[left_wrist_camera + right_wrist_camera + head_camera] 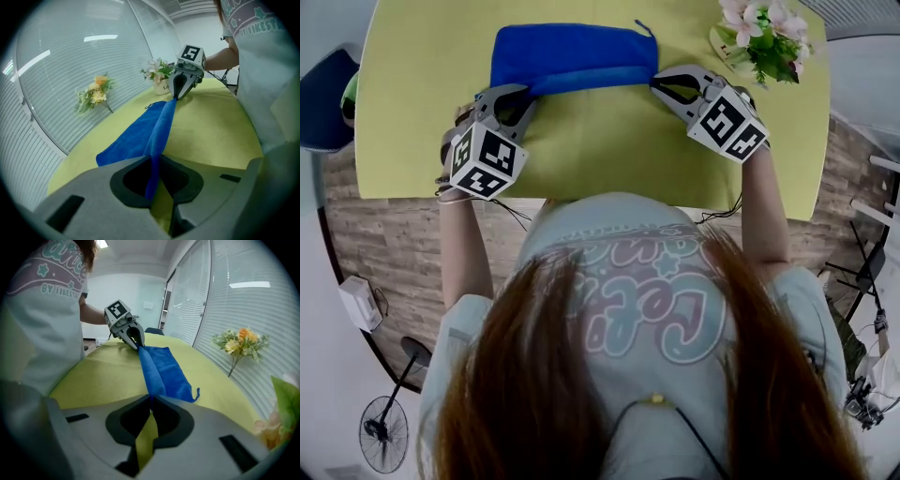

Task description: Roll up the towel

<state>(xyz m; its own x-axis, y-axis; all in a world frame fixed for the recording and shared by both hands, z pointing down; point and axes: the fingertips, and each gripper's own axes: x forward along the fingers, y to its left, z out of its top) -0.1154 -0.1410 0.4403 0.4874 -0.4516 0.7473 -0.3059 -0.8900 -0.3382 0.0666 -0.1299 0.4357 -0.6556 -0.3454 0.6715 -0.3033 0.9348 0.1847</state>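
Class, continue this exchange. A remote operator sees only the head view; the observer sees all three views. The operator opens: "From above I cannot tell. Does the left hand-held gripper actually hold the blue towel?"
Observer: Yes. The left gripper view shows the left hand-held gripper shut on a fold of the blue terry-cloth towel, which runs down between its jaws.
Operator: And the right one?
Observer: The right hand-held gripper pinches the towel's edge just at its jaw tips.
Operator: Is anything outside my frame?
Observer: A bunch of yellow and orange flowers sits by the window blinds.
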